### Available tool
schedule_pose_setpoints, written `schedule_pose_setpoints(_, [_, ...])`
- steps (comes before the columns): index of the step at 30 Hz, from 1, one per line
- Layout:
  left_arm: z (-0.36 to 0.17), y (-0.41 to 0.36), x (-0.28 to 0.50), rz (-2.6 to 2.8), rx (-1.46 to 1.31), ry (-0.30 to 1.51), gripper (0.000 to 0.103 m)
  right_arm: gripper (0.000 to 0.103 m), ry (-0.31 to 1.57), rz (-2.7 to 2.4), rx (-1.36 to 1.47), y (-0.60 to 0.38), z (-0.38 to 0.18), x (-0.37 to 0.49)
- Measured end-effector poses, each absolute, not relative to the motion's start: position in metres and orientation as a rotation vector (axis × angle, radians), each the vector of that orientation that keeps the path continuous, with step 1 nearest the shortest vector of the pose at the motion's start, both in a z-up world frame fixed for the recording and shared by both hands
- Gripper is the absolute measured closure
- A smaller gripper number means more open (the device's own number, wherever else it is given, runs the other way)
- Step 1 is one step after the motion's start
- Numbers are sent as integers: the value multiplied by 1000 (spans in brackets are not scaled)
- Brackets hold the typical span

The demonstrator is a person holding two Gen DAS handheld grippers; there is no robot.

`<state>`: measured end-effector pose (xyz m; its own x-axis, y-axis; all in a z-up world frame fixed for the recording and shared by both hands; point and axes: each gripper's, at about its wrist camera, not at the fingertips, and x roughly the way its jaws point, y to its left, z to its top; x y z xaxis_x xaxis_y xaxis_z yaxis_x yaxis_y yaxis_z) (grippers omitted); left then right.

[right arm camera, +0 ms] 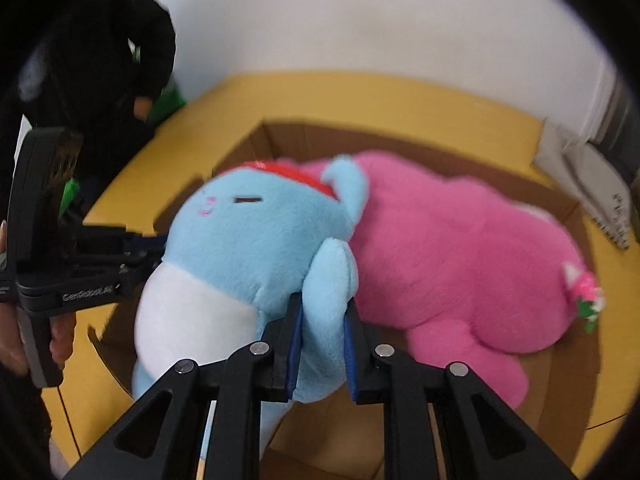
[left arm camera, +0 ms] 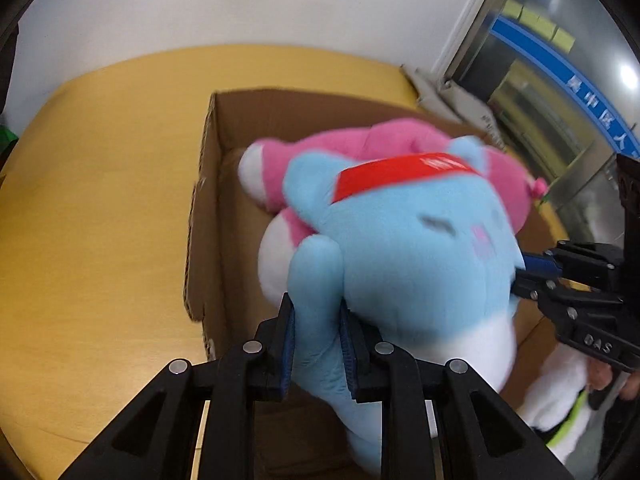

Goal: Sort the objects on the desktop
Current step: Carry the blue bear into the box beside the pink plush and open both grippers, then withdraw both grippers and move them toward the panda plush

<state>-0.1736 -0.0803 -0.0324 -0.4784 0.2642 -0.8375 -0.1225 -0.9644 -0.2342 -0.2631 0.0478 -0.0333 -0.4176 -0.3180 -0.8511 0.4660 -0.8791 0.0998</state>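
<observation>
Your left gripper (left arm camera: 318, 344) clamps a soft limb of the blue plush (left arm camera: 404, 256), a fuzzy, rounded toy with a white belly and a glossy red headband (left arm camera: 400, 174). Your right gripper (right arm camera: 322, 344) pinches its other limb, so the toy hangs between both over an open cardboard box (left arm camera: 212, 216). Inside the box lies a fluffy pink plush (right arm camera: 460, 256), touching the blue one. The box sits on a smooth yellow-wood table (left arm camera: 92, 200) against a plain white wall (left arm camera: 240, 0).
</observation>
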Motion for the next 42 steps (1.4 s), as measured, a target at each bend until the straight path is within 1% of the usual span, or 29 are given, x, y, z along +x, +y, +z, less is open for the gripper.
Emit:
schedule_pose_setpoints(4, [-30, -87, -162, 2532, -1456, -200, 82, 86, 256, -2186, 1405, 38, -50, -264])
schedule_pose_setpoints(7, [-32, -87, -163, 2553, -1502, -141, 80, 85, 302, -2132, 1437, 26, -54, -269])
schedule_pose_setpoints(9, [-37, -86, -162, 2563, -1525, -114, 79, 82, 354, -2119, 1444, 16, -56, -271])
schedule_pose_setpoints(12, [-36, -80, -160, 2598, -1549, -25, 77, 80, 409, -2104, 1453, 6, -59, -272])
schedule_pose_setpoints(19, [-30, -93, -150, 2610, -1529, -108, 74, 80, 310, -2027, 1471, 31, -64, -269])
schedule_pose_setpoints(21, [-27, -97, -145, 2619, -1499, -147, 72, 78, 306, -2022, 1475, 36, -69, -268])
schedule_pose_setpoints(23, [-18, -100, -133, 2663, -1461, -156, 61, 75, 325, -2035, 1459, 40, -68, -265])
schedule_pose_setpoints(24, [-14, -100, -129, 2670, -1445, -163, 61, 71, 327, -2053, 1444, 43, -65, -264])
schedule_pose_setpoints(25, [-10, -100, -126, 2676, -1429, -170, 59, 69, 314, -2079, 1421, 47, -58, -262])
schedule_pose_setpoints(26, [-6, -101, -119, 2690, -1407, -180, 49, 66, 289, -2102, 1390, 53, -50, -260])
schedule_pose_setpoints(27, [-1, -102, -113, 2704, -1384, -190, 42, 59, 260, -2124, 1351, 60, -40, -256])
schedule_pose_setpoints(28, [8, -103, -103, 2736, -1342, -199, 32, 54, 233, -2148, 1316, 67, -30, -251])
schedule_pose_setpoints(29, [15, -104, -93, 2752, -1303, -220, 27, 43, 210, -2173, 1277, 76, -19, -244])
schedule_pose_setpoints(30, [22, -104, -84, 2767, -1264, -241, 25, 32, 186, -2201, 1227, 88, -6, -235])
schedule_pose_setpoints(32, [35, -98, -63, 2795, -1194, -282, 15, 24, 175, -2233, 1136, 111, 19, -211])
schedule_pose_setpoints(33, [42, -94, -52, 2808, -1159, -302, 12, 24, 190, -2251, 1089, 122, 29, -197])
schedule_pose_setpoints(35, [49, -84, -34, 2809, -1114, -334, 3, 24, 238, -2298, 991, 145, 48, -164])
schedule_pose_setpoints(36, [51, -76, -23, 2810, -1089, -351, 0, 24, 247, -2320, 944, 158, 55, -146])
schedule_pose_setpoints(38, [50, -65, 5, 2804, -1052, -417, 0, 24, 218, -2353, 881, 185, 60, -111])
schedule_pose_setpoints(40, [44, -54, 31, 2783, -1034, -475, 0, 24, 156, -2360, 881, 198, 50, -89])
schedule_pose_setpoints(42, [36, -39, 51, 2795, -1030, -475, 0, 24, 82, -2369, 900, 212, 35, -70])
